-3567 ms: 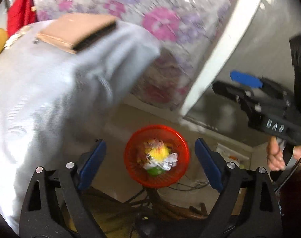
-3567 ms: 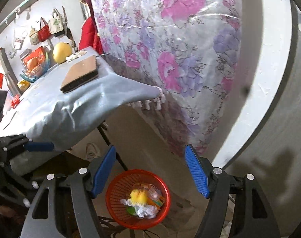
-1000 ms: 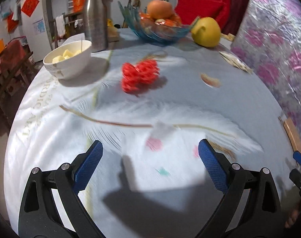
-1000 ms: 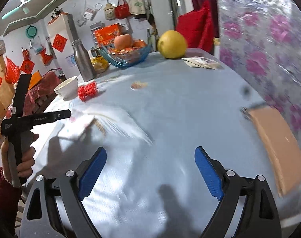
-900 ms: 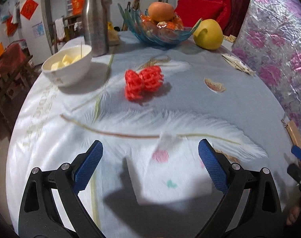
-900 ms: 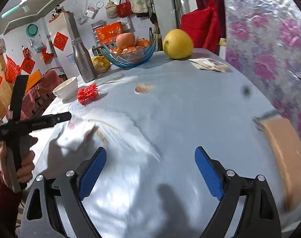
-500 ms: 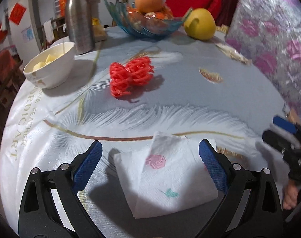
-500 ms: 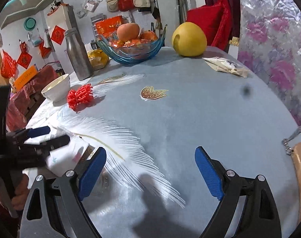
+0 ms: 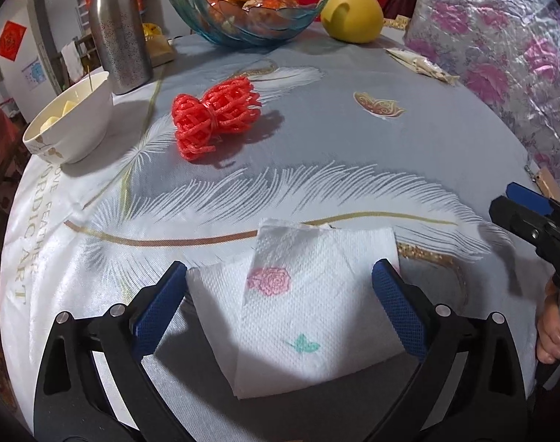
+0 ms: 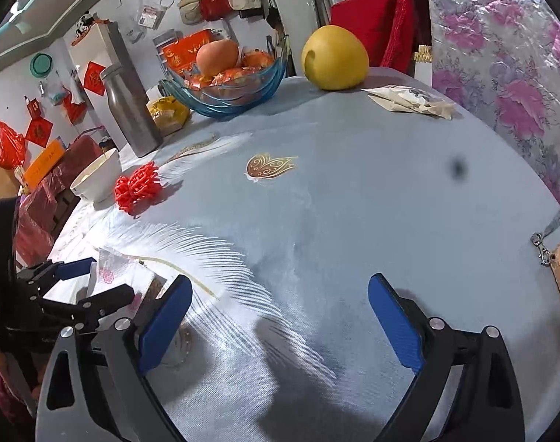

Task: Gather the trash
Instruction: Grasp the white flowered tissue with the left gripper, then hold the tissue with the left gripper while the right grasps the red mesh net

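Napkin (image 9: pixel 298 302) lies between wide-open left tongs (image 9: pixel 280 309), seemingly untouched; only the right view shows empty, just-widened right tongs (image 10: pixel 280 324).

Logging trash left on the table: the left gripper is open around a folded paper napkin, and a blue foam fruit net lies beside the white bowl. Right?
Not quite: the foam fruit net is red, as the left wrist view shows. The left gripper is open around the napkin, and the net lies beside the white bowl.

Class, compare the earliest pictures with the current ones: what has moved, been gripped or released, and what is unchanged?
Both grippers swung up from the red bin on the floor to the tabletop. The left gripper now straddles the napkin, jaws open, not gripping. The right gripper, whose jaws have just been opening, is empty over bare tablecloth. Over the last second the red net and bowl stayed put.
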The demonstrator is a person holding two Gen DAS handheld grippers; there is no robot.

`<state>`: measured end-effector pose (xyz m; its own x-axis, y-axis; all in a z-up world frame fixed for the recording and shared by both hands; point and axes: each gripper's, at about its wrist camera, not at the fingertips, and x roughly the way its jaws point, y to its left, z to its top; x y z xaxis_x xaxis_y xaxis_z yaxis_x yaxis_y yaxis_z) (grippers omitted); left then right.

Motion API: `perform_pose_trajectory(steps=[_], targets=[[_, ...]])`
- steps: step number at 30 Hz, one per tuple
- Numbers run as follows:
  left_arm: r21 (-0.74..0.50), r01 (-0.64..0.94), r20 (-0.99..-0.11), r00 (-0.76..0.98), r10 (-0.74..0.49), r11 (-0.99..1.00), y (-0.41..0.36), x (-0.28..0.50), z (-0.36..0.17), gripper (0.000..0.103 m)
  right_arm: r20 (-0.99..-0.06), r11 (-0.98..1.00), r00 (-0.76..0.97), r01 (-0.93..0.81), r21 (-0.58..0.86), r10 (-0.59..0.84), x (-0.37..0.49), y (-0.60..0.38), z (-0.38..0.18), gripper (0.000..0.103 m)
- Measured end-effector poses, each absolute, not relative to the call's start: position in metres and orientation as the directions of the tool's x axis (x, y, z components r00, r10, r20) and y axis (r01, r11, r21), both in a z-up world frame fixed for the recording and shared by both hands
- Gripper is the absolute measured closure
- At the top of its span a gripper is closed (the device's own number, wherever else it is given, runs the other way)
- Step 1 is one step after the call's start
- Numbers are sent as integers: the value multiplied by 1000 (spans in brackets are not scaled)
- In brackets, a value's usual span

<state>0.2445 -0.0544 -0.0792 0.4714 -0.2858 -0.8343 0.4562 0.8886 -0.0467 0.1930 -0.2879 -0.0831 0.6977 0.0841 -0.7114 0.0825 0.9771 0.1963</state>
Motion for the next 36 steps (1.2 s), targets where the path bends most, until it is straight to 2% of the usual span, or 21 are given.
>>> perform_pose_trajectory(steps=[3, 9, 11, 15, 23, 27, 29, 31, 36], targets=[[-55, 483, -830, 464, -309, 874, -56, 239, -78, 9, -711, 974, 697, 85, 210, 92, 193, -290, -84, 8], [-1, 582, -808, 479, -344, 813, -72, 218, -75, 48, -714, 974, 693, 78, 213, 100, 194, -291, -84, 8], [13, 616, -799, 479, -362, 787, -78, 211, -74, 67, -715, 974, 692, 78, 213, 101, 194, -290, -84, 8], [55, 633, -789, 502, -355, 772, -84, 204, -74, 69, -716, 974, 690, 76, 211, 101, 195, -290, -84, 8], [-13, 627, -794, 467, -389, 779, -78, 211, -73, 69, -717, 975, 691, 79, 208, 98, 195, -289, -84, 8], [-37, 604, -787, 474, -396, 796, -68, 214, -70, 74, -720, 975, 687, 77, 207, 99, 195, -289, -85, 8], [-56, 589, -793, 464, -394, 806, -63, 218, -71, 82, -727, 976, 680, 77, 202, 97, 197, -288, -86, 8], [-86, 582, -796, 449, -407, 809, -57, 220, -72, 85, -729, 977, 678, 79, 197, 92, 197, -288, -86, 8], [-112, 583, -787, 443, -430, 805, -47, 213, -69, 86, -715, 976, 692, 74, 205, 97, 194, -290, -83, 8]])
